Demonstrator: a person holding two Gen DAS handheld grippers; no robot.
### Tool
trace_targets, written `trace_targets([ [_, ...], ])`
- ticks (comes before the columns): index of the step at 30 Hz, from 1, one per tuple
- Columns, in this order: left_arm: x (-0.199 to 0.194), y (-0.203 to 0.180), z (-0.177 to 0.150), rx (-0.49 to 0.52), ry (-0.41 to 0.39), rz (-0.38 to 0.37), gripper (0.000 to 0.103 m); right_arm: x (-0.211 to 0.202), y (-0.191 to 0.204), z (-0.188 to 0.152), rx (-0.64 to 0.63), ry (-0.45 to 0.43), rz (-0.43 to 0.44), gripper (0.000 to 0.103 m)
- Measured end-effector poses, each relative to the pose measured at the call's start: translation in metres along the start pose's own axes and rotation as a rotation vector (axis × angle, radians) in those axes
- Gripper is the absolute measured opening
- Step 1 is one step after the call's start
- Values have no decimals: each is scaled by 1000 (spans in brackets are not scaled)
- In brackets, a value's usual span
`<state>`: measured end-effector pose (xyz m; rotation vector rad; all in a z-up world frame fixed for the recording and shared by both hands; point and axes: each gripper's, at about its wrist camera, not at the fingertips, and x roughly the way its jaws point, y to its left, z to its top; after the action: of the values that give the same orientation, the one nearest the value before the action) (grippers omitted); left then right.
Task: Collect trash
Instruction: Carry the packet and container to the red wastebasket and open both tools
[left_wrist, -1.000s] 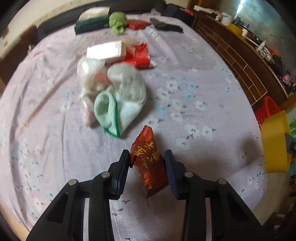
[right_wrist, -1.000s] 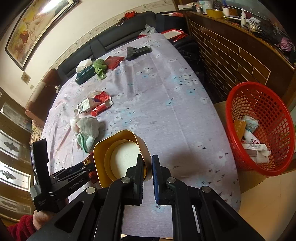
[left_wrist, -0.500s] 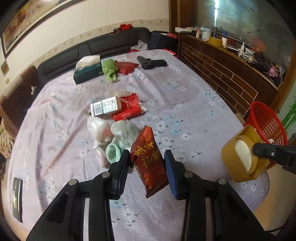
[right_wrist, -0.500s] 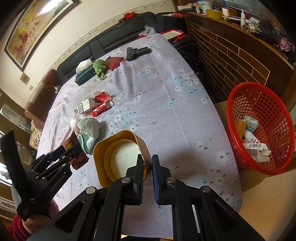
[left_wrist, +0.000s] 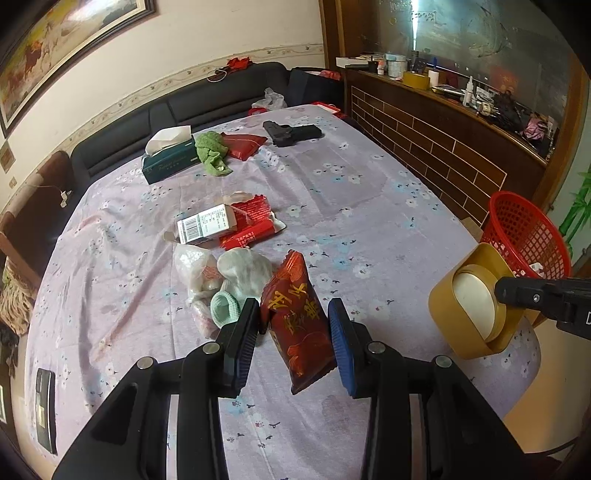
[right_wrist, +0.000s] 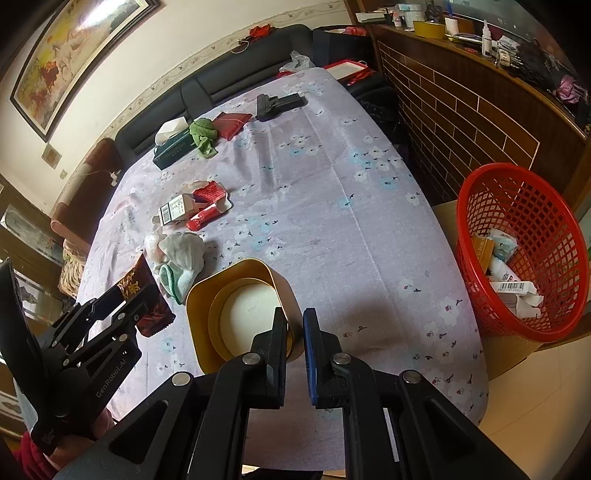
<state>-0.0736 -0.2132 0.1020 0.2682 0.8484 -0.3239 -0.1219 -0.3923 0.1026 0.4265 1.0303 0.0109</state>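
Red snack packet (left_wrist: 299, 321) clamped in left gripper (left_wrist: 293, 325) above the table (left_wrist: 369, 192), gold tin (right_wrist: 240, 314) pinched by its wall in right gripper (right_wrist: 294, 332): best carried level over the red basket (right_wrist: 524, 251) beside the table before release.

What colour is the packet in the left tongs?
Dark red packet with gold characters; clearest in the left wrist view.

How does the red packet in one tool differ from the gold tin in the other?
The red snack packet is soft, flat and crinkled; the gold tin is rigid and boxy. The packet is gripped across its body by the left tool; the right tool pinches only the tin's rim. Both are held above the table.
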Motion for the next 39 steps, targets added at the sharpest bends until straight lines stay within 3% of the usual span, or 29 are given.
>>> trace_targets([
  [10, 0, -21, 3, 37, 4, -28, 37, -13, -15, -6, 39, -19, -10, 9],
  [20, 0, -58, 19, 99, -3, -104, 37, -35, -50, -5, 116, -60, -36, 9],
  [39, -5, -213, 98, 301, -58, -356, 37, -116, -204, 13, 400, -228, -203, 9],
])
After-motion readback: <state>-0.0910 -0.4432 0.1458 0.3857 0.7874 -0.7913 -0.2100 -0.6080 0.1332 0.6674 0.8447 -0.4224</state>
